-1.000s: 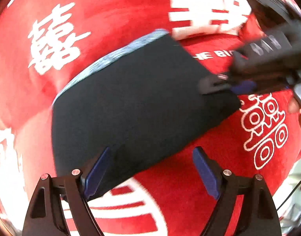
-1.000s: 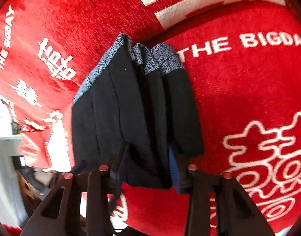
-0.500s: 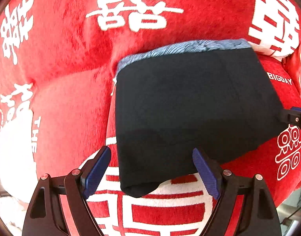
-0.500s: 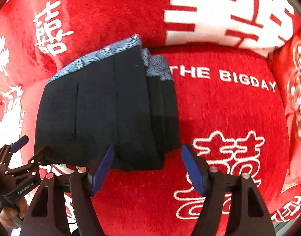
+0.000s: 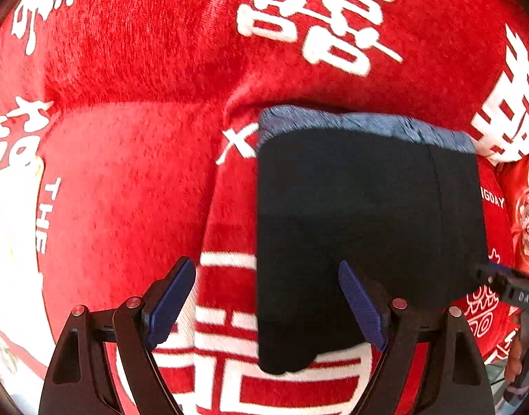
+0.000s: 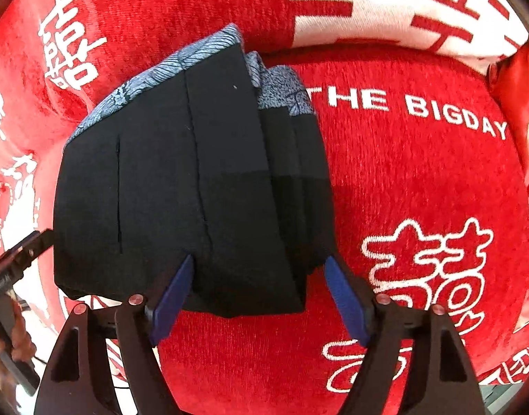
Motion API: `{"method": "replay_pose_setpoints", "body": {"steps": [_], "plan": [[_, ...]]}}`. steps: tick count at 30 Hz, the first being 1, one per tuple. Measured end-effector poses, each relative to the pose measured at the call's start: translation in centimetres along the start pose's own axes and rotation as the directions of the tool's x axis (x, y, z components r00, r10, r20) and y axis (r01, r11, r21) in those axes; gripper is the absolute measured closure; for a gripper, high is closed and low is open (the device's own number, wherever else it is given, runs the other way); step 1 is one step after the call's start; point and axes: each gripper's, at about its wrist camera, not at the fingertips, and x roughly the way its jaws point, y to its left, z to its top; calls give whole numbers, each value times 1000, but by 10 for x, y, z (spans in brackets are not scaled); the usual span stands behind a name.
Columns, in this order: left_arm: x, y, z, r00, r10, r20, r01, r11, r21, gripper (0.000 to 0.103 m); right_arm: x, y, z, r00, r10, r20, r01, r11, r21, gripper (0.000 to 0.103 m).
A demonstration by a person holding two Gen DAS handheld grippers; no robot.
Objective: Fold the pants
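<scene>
Red plush cover (image 6: 420,186) printed with white characters and "THE BIGDAY" lettering, over a cushioned seat; no bench visible.

Nearest, right view: right hand-held gripper (image 6: 261,297), blue pads spread. Its jaws have just been opening; the near edge of the pants (image 6: 195,186) lies between the pads, neither one pressing on it.

Nearest, left view: left hand-held gripper (image 5: 268,306), spread wide and holding nothing, one pad over the cover and the other over the bundle's near-left corner.

Middle: pants, black with a blue patterned waistband, lying as a compact stacked bundle, layers stepped along the right side.

Far: upright red cushion (image 5: 143,34) behind the bundle.

Step, judged: fold appears finished and just released. Next move likely calls for lifting both tools clear without dragging the top layer, or squaring the stepped edges.
</scene>
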Motion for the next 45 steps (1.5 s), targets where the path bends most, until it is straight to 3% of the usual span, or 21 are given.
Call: {"method": "replay_pose_setpoints", "body": {"steps": [7, 12, 23, 29, 34, 39, 45], "plan": [[5, 10, 11, 999, -20, -29, 19, 999, -51, 17, 12, -2, -5, 1000, -6, -6, 6, 999, -37, 17], [22, 11, 13, 998, -14, -55, 11, 998, -57, 17, 21, -19, -7, 995, 88, -43, -85, 994, 66, 16], [21, 8, 13, 998, -3, -63, -1, 998, -56, 17, 26, -19, 0, 994, 96, -59, -94, 995, 36, 12], [23, 5, 15, 998, -10, -69, 6, 999, -50, 17, 37, -28, 9, 986, 144, -82, -138, 988, 68, 9], [20, 7, 24, 997, -52, -48, 51, 998, -21, 17, 25, -31, 22, 981, 182, -68, -185, 982, -41, 9], [33, 7, 32, 987, -127, -102, 128, 992, 7, 17, 19, -45, 43, 964, 263, -47, -265, 964, -23, 9], [45, 12, 34, 972, -189, -139, 190, 982, -11, 17, 26, -67, 70, 915, 404, -10, -403, 913, 69, 9]]}}
